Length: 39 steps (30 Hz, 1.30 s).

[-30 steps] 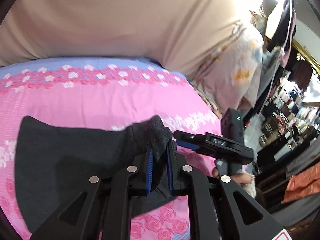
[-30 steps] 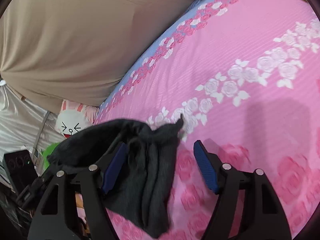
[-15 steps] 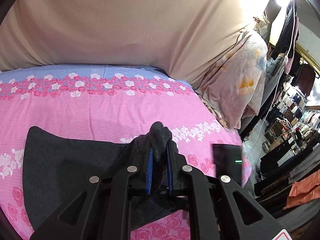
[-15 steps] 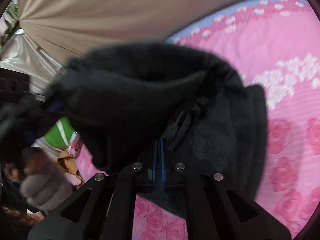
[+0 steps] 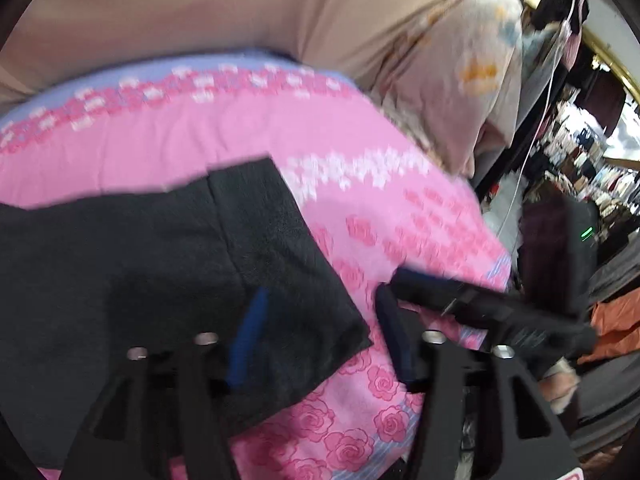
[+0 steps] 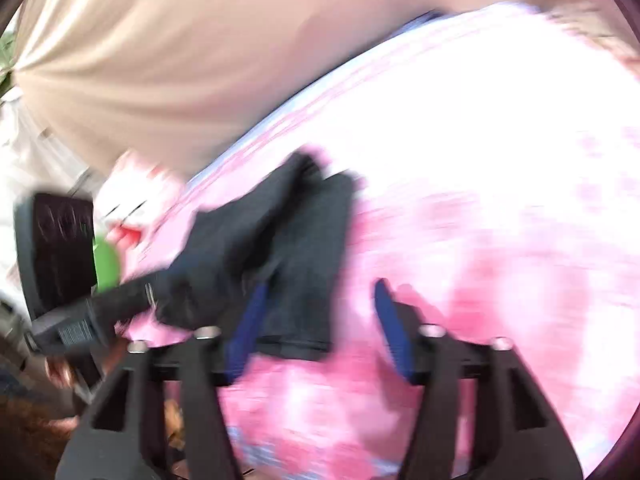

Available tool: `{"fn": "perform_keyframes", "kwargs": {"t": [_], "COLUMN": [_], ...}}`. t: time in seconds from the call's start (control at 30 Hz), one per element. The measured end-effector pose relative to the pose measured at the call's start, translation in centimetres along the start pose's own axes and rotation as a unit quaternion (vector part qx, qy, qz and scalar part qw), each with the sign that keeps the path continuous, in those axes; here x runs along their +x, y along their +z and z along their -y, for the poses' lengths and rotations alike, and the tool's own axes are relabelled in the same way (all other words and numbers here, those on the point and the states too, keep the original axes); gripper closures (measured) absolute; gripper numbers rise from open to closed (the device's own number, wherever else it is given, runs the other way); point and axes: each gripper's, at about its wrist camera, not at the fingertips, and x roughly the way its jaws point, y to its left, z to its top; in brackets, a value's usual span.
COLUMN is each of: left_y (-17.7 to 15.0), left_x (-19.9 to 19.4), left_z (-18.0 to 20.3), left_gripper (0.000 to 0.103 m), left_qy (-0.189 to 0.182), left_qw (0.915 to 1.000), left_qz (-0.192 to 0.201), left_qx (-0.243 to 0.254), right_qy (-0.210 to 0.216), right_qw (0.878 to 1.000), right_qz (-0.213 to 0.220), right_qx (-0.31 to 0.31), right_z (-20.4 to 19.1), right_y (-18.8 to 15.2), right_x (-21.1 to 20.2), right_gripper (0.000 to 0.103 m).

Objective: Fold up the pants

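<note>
The dark grey pants (image 5: pixel 168 264) lie folded and flat on the pink rose-print bedspread (image 5: pixel 360 208). My left gripper (image 5: pixel 320 336) is open just above the pants' near right corner, its left pad over the cloth. The right gripper's body shows at the right of the left wrist view (image 5: pixel 480 308). In the blurred right wrist view the pants (image 6: pixel 288 248) lie ahead and left. My right gripper (image 6: pixel 316 328) is open and empty over the pants' near edge. The left gripper's body (image 6: pixel 80 320) shows at the far left.
A beige curtain (image 5: pixel 240 12) hangs behind the bed. A floral quilt (image 5: pixel 460 80) is piled at the bed's right end. A shop aisle with clothes (image 5: pixel 592 184) lies beyond. A white rabbit cushion (image 6: pixel 136 200) sits at the bed's left end.
Both grippers have opened and let go of the pants, which now lie flat and folded on the bed. Both grippers are pulling back; the views are blurred by motion.
</note>
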Motion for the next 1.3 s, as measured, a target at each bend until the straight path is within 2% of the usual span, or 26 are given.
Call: {"fn": "perform_keyframes", "kwargs": {"t": [0.03, 0.1, 0.13, 0.17, 0.23, 0.27, 0.33, 0.4, 0.43, 0.47, 0.5, 0.57, 0.6, 0.63, 0.67, 0.73, 0.83, 0.9, 0.97, 1.07, 1.1, 1.13, 1.17, 1.2, 1.3], "left_y": [-0.4, -1.0, -1.1, -1.2, -1.3, -1.3, -1.5, -1.7, -1.8, -2.1, -2.1, -2.6, -2.7, -3.0, -3.2, -3.6, -4.0, -4.3, -4.7, -5.1, -5.3, -5.3, -5.0, -4.8, -4.6], "left_x": [1.0, 0.7, 0.0, -1.4, -3.9, -5.8, -8.3, -10.2, -11.0, -12.0, -12.8, -14.4, -14.8, -15.2, -15.5, -15.4, -14.8, -14.2, -13.2, -12.1, -11.7, -11.7, -11.4, -11.2, -12.8], "left_z": [0.0, 0.5, 0.5, 0.2, -0.7, -1.5, -3.2, -5.2, -6.1, -7.5, -8.5, -10.7, -11.5, -12.4, -13.3, -14.9, -17.0, -18.6, -20.4, -22.4, -23.1, -23.2, -23.3, -23.6, -23.7], "left_gripper": [0.042, 0.042, 0.041, 0.036, 0.028, 0.026, 0.026, 0.026, 0.026, 0.026, 0.026, 0.026, 0.026, 0.026, 0.026, 0.026, 0.025, 0.022, 0.021, 0.021, 0.022, 0.033, 0.081, 0.097, 0.097], "left_qy": [0.001, 0.013, 0.006, -0.012, -0.017, -0.002, 0.027, 0.057, 0.073, 0.096, 0.112, 0.134, 0.14, 0.15, 0.164, 0.186, 0.212, 0.214, 0.199, 0.196, 0.19, 0.194, 0.188, 0.178, 0.161], "left_qw": [0.9999, 0.9997, 0.9997, 0.9997, 0.9989, 0.9977, 0.995, 0.9912, 0.9889, 0.9851, 0.9816, 0.9743, 0.9721, 0.969, 0.9655, 0.9601, 0.954, 0.9514, 0.9499, 0.9449, 0.9436, 0.9439, 0.9472, 0.9491, 0.9463], "left_qz": [-0.011, 0.004, 0.007, 0.014, 0.042, 0.067, 0.096, 0.115, 0.123, 0.131, 0.138, 0.152, 0.156, 0.159, 0.16, 0.159, 0.144, 0.129, 0.111, 0.09, 0.088, 0.098, 0.088, 0.079, 0.109], "left_qx": [0.0, 0.018, 0.022, 0.019, 0.008, 0.002, -0.011, -0.031, -0.041, -0.056, -0.07, -0.098, -0.106, -0.115, -0.124, -0.135, -0.156, -0.181, -0.214, -0.246, -0.256, -0.249, -0.244, -0.247, -0.258], "right_qy": [0.001, -0.004, -0.001, 0.004, 0.012, 0.016, 0.023, 0.014, -0.001, -0.026, -0.034, -0.012, -0.007, -0.021, -0.037, -0.066, -0.046, -0.053, -0.068, -0.084, -0.079, -0.073, -0.072, -0.077, -0.053], "right_qw": [1.0, 1.0, 1.0, 1.0, 0.999, 0.999, 0.997, 0.995, 0.993, 0.99, 0.988, 0.99, 0.991, 0.992, 0.992, 0.992, 0.998, 0.997, 0.995, 0.994, 0.994, 0.993, 0.992, 0.991, 0.991], "right_qz": [0.004, 0.008, 0.007, 0.005, -0.001, -0.005, -0.023, -0.039, -0.047, -0.054, -0.051, -0.015, 0.0, 0.009, 0.001, -0.04, -0.025, -0.006, 0.001, 0.001, -0.006, -0.029, -0.041, -0.04, 0.001], "right_qx": [0.011, 0.008, -0.004, -0.015, -0.036, -0.051, -0.075, -0.09, -0.105, -0.127, -0.139, -0.14, -0.135, -0.128, -0.121, -0.097, -0.045, -0.051, -0.071, -0.075, -0.079, -0.09, -0.094, -0.097, -0.122], "right_z": [0.5, 0.1, -0.8, -1.6, -3.8, -4.8, -6.6, -7.6, -8.1, -8.8, -9.4, -10.2, -9.9, -9.2, -8.3, -6.1, -5.0, -5.8, -6.6, -6.8, -6.5, -6.7, -6.8, -7.1, -9.3], "right_y": [0.2, 0.6, 0.8, 1.2, 2.4, 3.2, 4.3, 5.2, 5.4, 5.5, 5.5, 5.6, 5.7, 5.8, 5.8, 5.5, 4.5, 4.4, 4.7, 6.2, 6.3, 6.6, 6.6, 6.7, 7.3], "right_x": [-0.4, -0.6, -0.3, 0.1, 1.9, 3.1, 6.0, 8.9, 10.1, 11.5, 11.8, 9.9, 9.0, 8.6, 9.0, 11.2, 9.9, 9.1, 9.1, 10.7, 11.3, 12.9, 13.4, 13.6, 11.3], "right_gripper": [0.046, 0.046, 0.046, 0.046, 0.044, 0.042, 0.039, 0.039, 0.045, 0.071, 0.083, 0.093, 0.093, 0.093, 0.093, 0.084, 0.069, 0.038, 0.034, 0.029, 0.032, 0.045, 0.071, 0.075, 0.079]}}
